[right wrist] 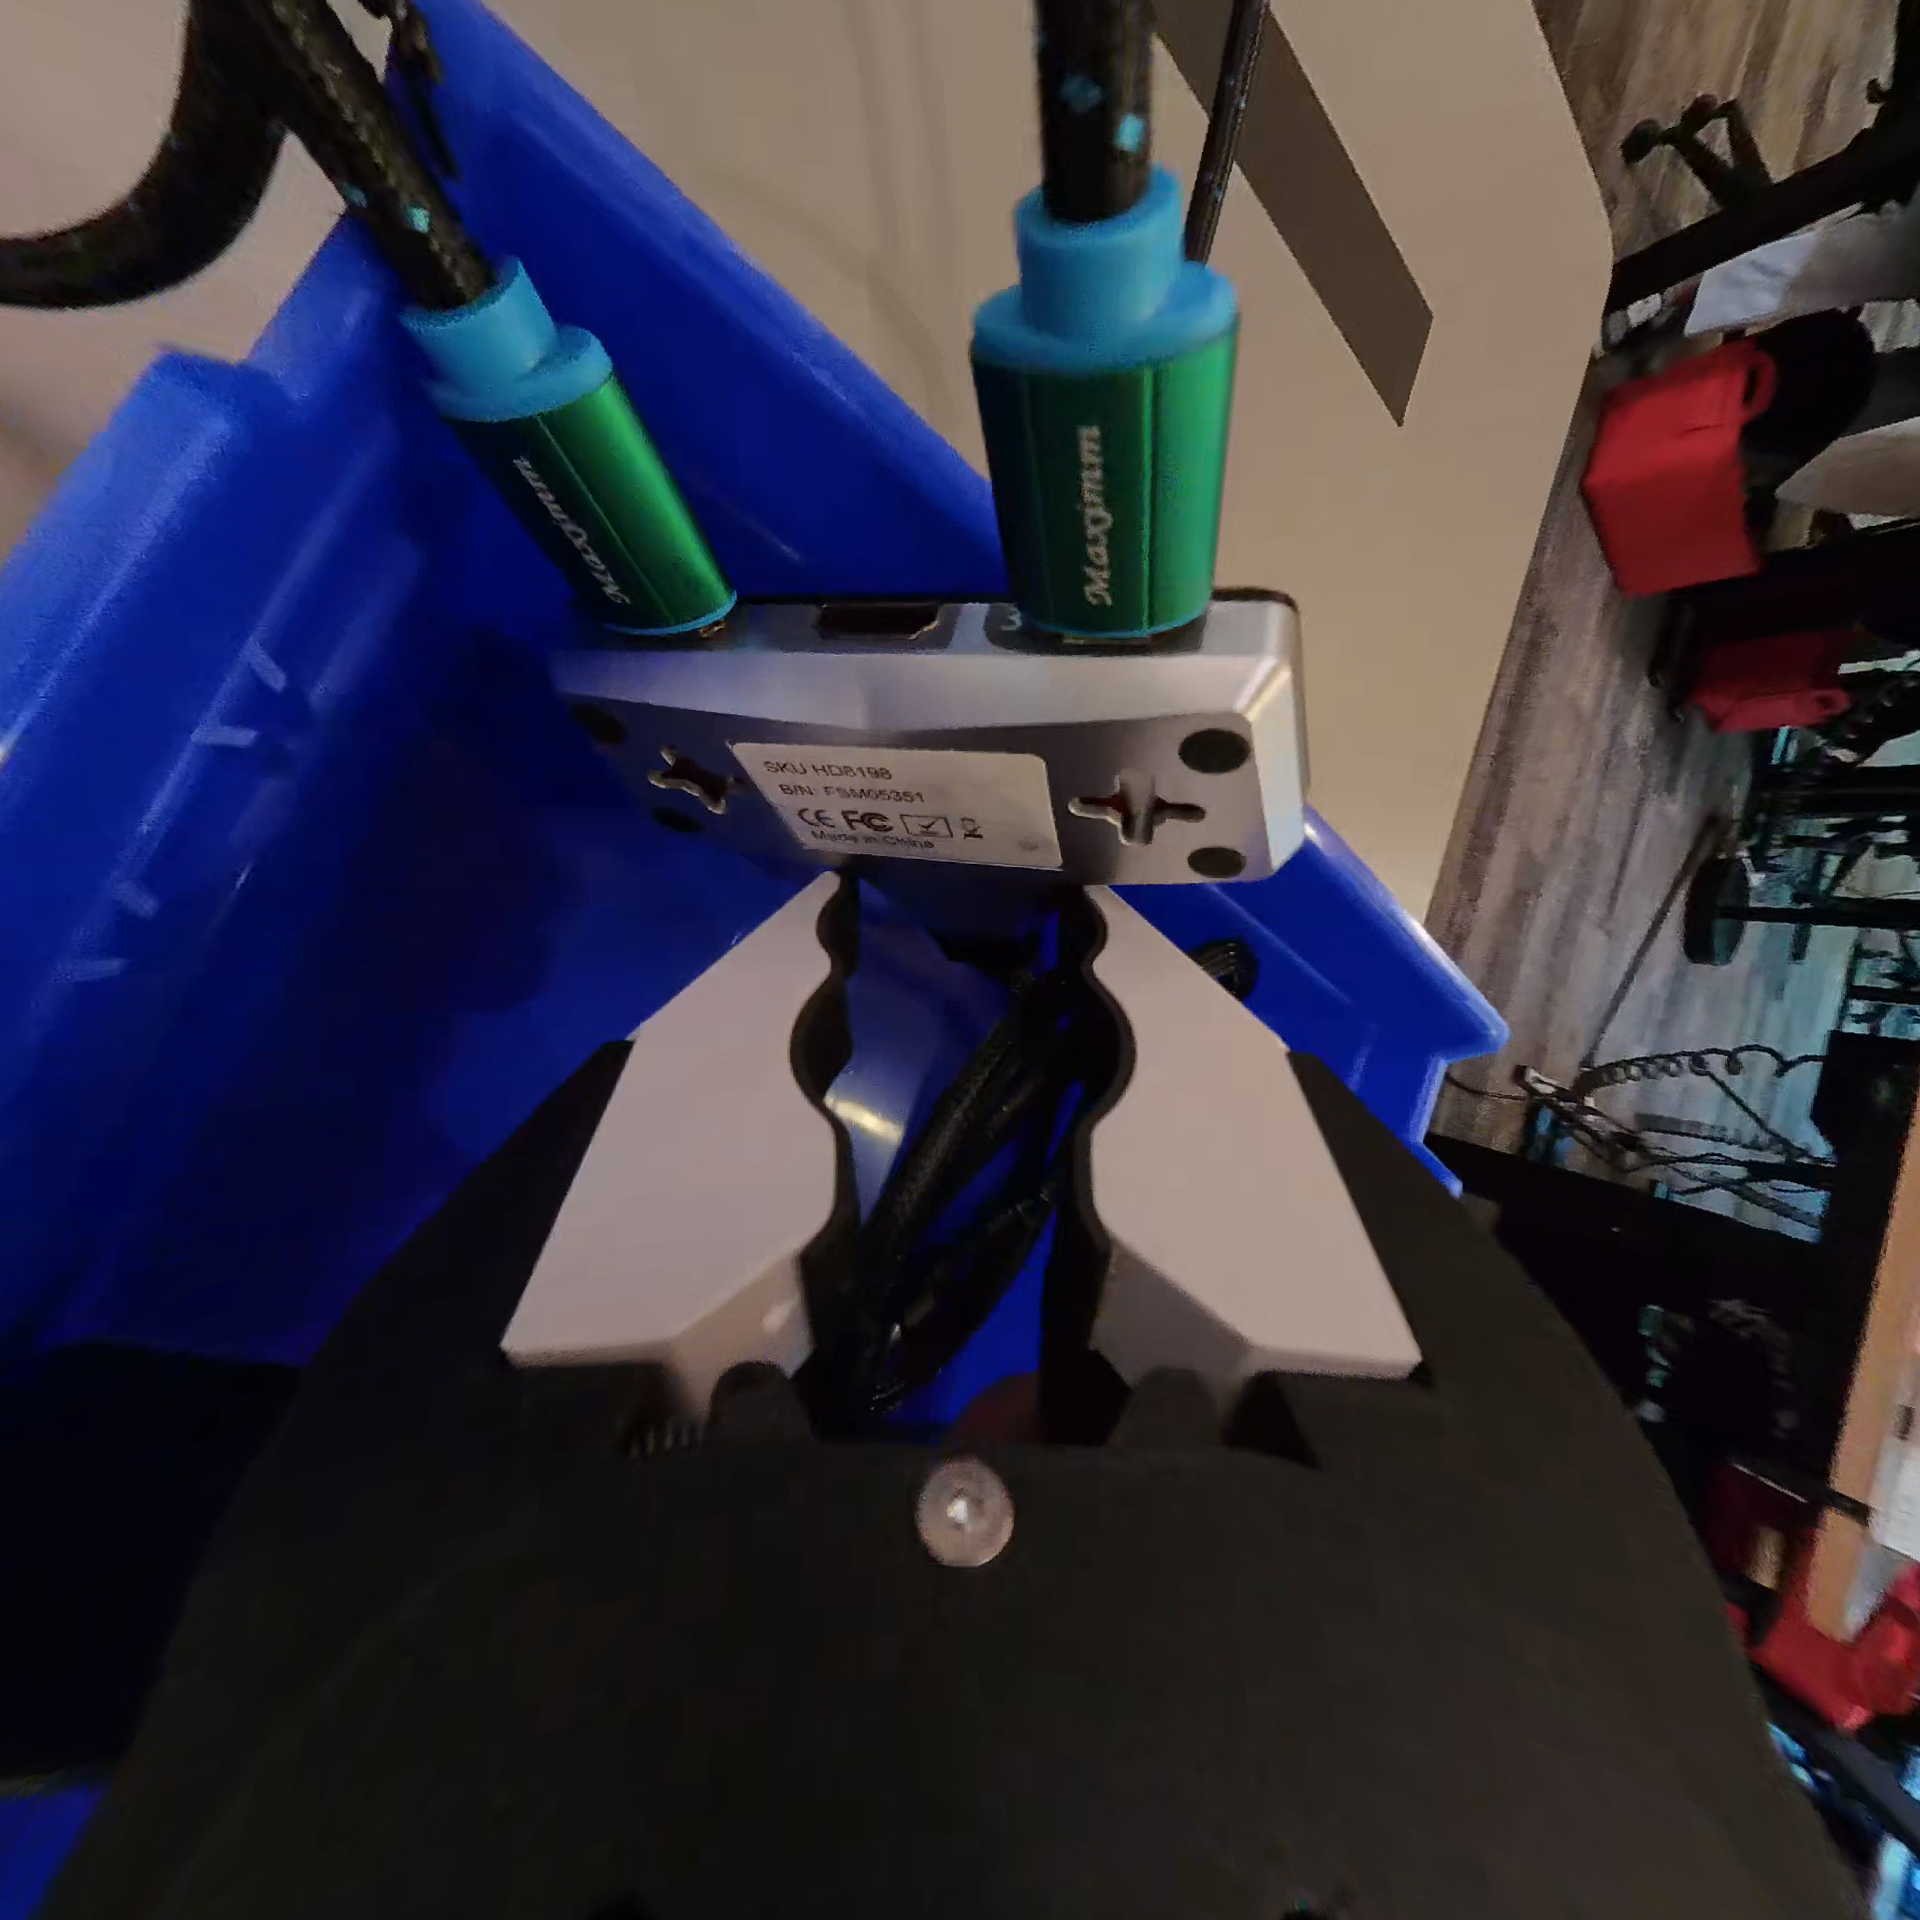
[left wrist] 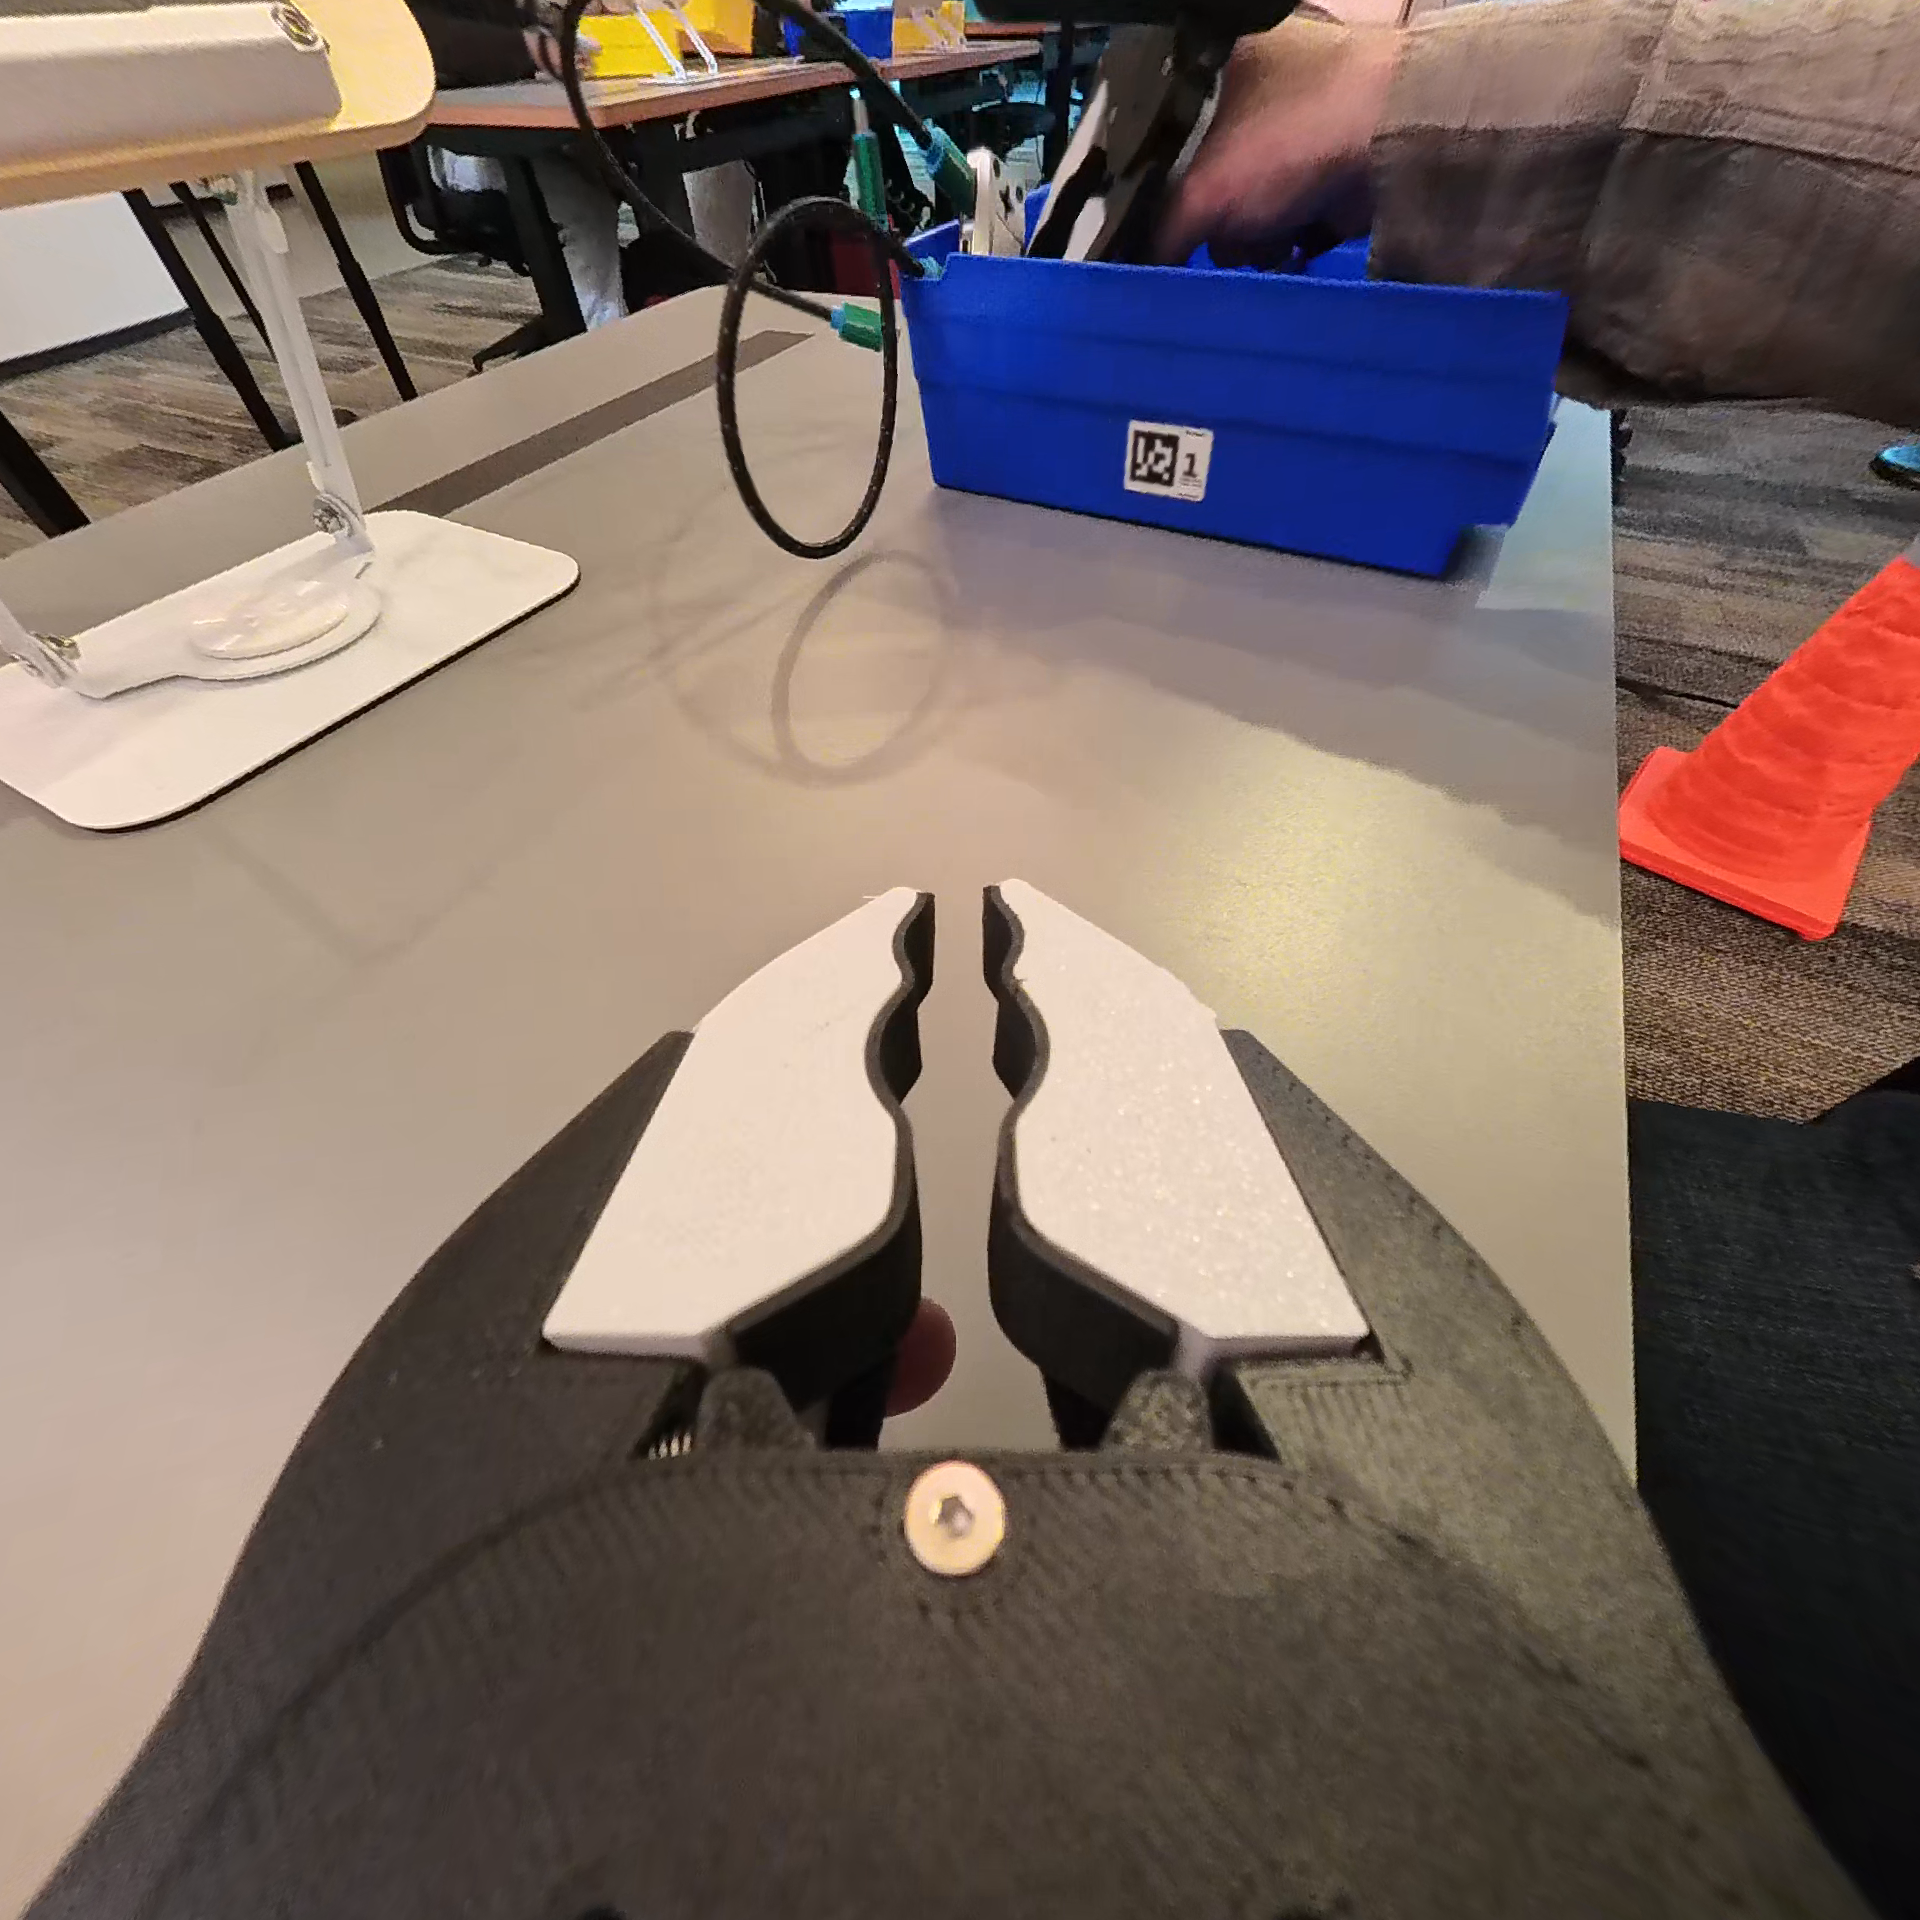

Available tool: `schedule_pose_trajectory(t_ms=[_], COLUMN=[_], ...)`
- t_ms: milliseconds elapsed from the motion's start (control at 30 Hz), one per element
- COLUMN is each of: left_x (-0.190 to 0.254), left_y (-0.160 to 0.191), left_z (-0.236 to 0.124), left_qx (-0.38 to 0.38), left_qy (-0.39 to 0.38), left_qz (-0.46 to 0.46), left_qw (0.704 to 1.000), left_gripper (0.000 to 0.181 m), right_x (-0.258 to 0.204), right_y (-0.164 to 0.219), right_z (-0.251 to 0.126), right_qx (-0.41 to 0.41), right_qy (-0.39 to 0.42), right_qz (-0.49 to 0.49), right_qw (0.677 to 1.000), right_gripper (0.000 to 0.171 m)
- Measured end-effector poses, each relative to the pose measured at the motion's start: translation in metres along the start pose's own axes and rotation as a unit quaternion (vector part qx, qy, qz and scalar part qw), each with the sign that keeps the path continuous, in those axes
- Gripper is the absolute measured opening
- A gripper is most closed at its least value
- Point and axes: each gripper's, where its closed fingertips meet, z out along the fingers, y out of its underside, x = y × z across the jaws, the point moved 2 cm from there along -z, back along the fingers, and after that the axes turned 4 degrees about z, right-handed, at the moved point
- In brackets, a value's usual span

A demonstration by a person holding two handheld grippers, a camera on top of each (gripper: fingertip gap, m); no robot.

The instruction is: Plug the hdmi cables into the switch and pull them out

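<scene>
The right claw (right wrist: 961, 899) grips the near edge of a small grey switch (right wrist: 935, 748) over a blue bin (right wrist: 312, 831), its fingers closed on the box and its label side turned toward the camera. Two green-shelled plugs sit in the outer ports: one (right wrist: 1107, 488) stands straight, the other (right wrist: 582, 488) leans to one side and may be only partly seated. The middle port (right wrist: 878, 620) between them is empty. Holding the switch by the edge opposite the ports likely leaves the plugs free to be pulled by the other claw. A further dark cable (right wrist: 966, 1164) runs down between the fingers.

The left claw (left wrist: 958, 899) hovers above the grey bench (left wrist: 520, 987) well short of the bin (left wrist: 1226, 416), fingers nearly together with a narrow gap and nothing between them, apparently waiting its turn. Only this view shows a braided cable loop (left wrist: 805, 379) spilling over the bin's side, a white stand (left wrist: 281, 644) on the bench and an orange cone (left wrist: 1787, 748) on the floor. The switch itself is hidden there behind the bin wall and a blurred sleeve (left wrist: 1662, 187); only the right view shows the ports.
</scene>
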Motion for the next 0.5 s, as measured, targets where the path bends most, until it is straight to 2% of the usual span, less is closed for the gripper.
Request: schedule_pose_trajectory(t_ms=[133, 333, 500], left_x=[0.001, 0.002, 0.004], left_y=[0.001, 0.001, 0.001], left_z=[0.001, 0.002, 0.003], left_qx=[-0.002, -0.003, -0.004], left_qy=[0.001, 0.001, 0.003], left_qz=[0.002, 0.004, 0.007], left_qw=[1.0, 1.0, 1.0], left_gripper=[0.008, 0.008, 0.008], right_x=[-0.003, -0.013, -0.019], right_y=[0.002, 0.001, 0.001], right_z=[0.008, 0.009, 0.012], right_qx=[-0.024, -0.043, -0.1], right_qy=[0.021, -0.033, -0.02], right_qz=[-0.042, -0.031, -0.056], right_qw=[0.999, 0.998, 0.993], right_gripper=[0.032, 0.031, 0.028])
